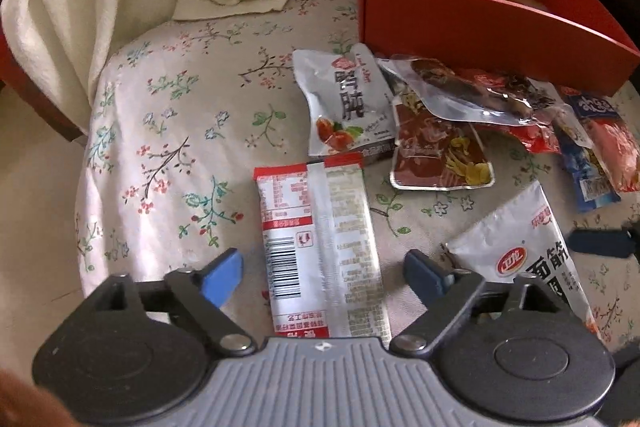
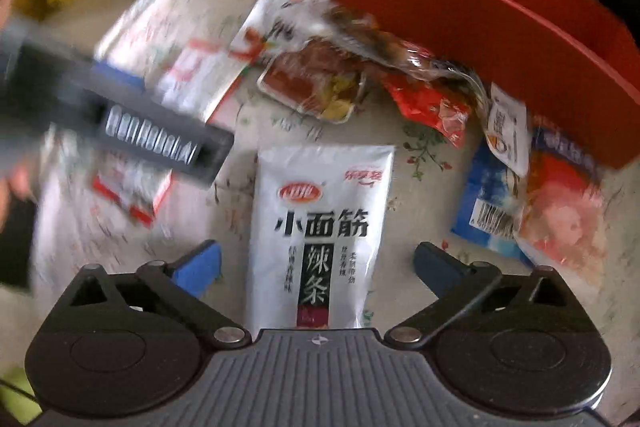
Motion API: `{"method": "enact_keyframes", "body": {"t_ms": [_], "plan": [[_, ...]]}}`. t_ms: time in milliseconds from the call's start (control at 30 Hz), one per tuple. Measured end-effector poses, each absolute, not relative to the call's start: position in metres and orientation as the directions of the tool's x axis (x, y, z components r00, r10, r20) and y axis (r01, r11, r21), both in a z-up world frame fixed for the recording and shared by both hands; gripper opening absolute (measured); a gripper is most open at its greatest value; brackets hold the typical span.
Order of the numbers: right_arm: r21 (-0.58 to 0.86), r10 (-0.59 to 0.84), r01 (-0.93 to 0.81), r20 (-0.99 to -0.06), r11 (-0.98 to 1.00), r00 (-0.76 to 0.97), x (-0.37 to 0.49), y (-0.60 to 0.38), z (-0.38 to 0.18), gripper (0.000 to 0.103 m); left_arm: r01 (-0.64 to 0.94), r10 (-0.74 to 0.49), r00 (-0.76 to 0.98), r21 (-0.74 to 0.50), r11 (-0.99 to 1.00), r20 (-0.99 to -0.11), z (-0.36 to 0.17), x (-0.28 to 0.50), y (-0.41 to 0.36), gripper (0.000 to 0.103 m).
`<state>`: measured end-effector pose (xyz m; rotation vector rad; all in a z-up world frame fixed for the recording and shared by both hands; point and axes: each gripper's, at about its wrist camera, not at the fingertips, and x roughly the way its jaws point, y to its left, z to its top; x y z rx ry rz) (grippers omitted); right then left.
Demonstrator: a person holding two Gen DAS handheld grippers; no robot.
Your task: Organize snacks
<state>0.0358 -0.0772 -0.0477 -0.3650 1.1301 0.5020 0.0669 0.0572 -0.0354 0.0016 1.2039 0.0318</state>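
Now my left gripper (image 1: 323,269) is spread wide over the long red-and-white packet (image 1: 320,247), which lies flat on the floral cloth (image 1: 168,131) between the blue pads without touching them. My right gripper (image 2: 318,265) is also spread wide, with the white bag (image 2: 320,227) lying between its pads, not pinched. From the left gripper, the other snacks (image 1: 440,115) lie in a loose pile at about 1 o'clock, and the red box (image 1: 480,15) stands just behind them, also at 1 o'clock.
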Motion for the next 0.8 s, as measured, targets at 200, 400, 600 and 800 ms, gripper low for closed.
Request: {"method": "enact_keyframes", "body": {"t_ms": [200,400,600,800], "plan": [[-0.026,0.203,-0.538,-0.91,0.843,0.361,0.032,-0.082,-0.047,0.103,-0.037,0.031,0.362,0.019,0.999,-0.931,-0.041,0.064,0.062,0.099],[-0.027,0.197,-0.532,-0.912,0.846,0.359,0.028,-0.087,-0.043,0.103,-0.045,0.038,0.398,0.022,0.999,-0.917,-0.042,0.058,0.06,0.099],[-0.027,0.176,-0.488,-0.914,0.872,0.367,0.021,-0.105,-0.031,0.076,-0.057,0.035,0.399,0.013,0.998,-0.916,-0.04,0.053,0.06,0.095],[0.0,0.177,-0.423,-0.908,0.906,0.379,0.014,-0.123,-0.024,0.054,-0.019,0.008,0.434,-0.001,1.0,-0.901,-0.028,0.037,0.05,0.048]]}}
